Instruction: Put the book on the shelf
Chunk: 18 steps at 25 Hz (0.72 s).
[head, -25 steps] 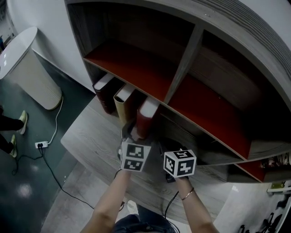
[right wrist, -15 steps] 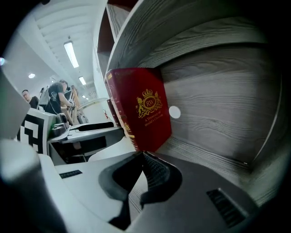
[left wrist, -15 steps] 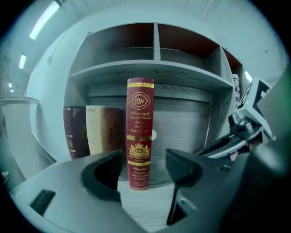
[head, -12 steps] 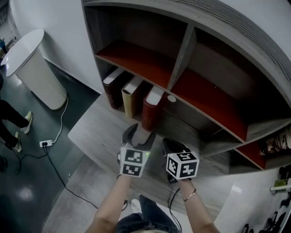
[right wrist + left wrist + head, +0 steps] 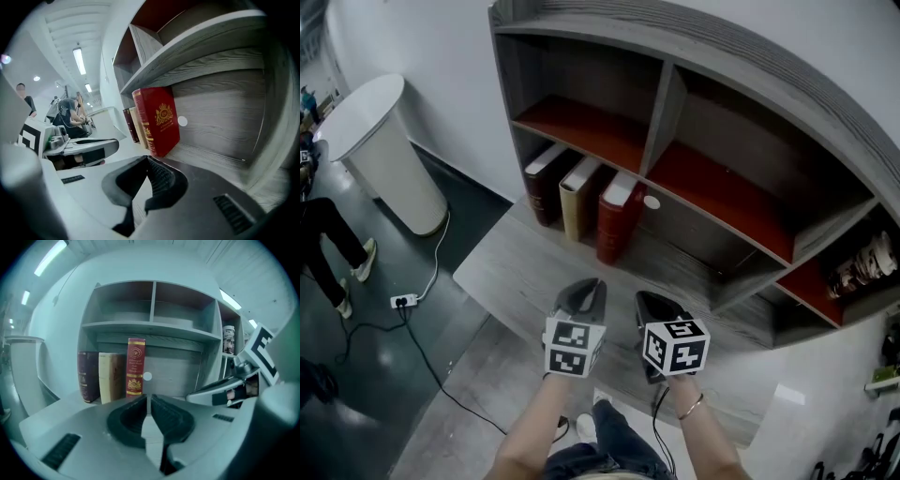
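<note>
Red book [image 5: 617, 217]: crimson cover, gold crest and gold bands on the spine.
Middle book [image 5: 578, 197]: pale cream-tan.
Left book [image 5: 546, 180]: dark maroon.
Shelf [image 5: 750, 64]: grey wood grain with a striped, layered front edge and red compartment floors.
Dot [image 5: 652, 202] on the back panel: white.
Ledge [image 5: 516, 267]: grey wood grain.
Pedestal [image 5: 384, 150]: white.
Floor [image 5: 356, 375]: dark and glossy.

The red book [image 5: 617, 217] stands upright on the bottom board of the grey wooden shelf [image 5: 664, 112], spine outward, with gold lettering and a gold crest. It is the rightmost of three, just beside a cream book [image 5: 578, 199]; a dark maroon book [image 5: 546, 183] stands beyond.
</note>
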### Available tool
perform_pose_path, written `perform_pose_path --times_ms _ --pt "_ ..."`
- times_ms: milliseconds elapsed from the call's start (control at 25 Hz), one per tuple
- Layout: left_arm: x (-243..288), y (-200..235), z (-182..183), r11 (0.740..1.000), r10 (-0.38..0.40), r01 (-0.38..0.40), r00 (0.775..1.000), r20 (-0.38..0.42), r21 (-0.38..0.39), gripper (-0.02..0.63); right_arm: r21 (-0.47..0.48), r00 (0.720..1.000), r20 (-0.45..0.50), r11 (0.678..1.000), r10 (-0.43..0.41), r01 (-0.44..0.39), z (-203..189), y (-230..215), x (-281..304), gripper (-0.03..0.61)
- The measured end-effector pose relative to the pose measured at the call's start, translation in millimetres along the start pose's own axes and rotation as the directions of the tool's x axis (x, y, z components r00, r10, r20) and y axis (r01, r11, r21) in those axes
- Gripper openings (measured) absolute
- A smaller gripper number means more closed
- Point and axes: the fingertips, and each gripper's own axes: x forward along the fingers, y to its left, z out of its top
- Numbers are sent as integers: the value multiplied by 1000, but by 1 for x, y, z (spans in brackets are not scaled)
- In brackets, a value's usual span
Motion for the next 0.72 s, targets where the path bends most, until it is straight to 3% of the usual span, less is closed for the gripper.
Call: perform_pose_path --times_ms 120,360,720 --pt "-12 -3 -4 1000 -1 1 1000 3 -16 14 -6 1000 26 1000 3 -2 0 7 -11 9" --pt "-41 -11 -13 999 -19 18 999 -32 -42 11 10 995 96 999 32 -33 0 24 -30 9" --pt "-87 -14 -15 996 -24 23 1000 -19 -81 11 -5 986 154 998 58 -58 -7 54 -53 8"
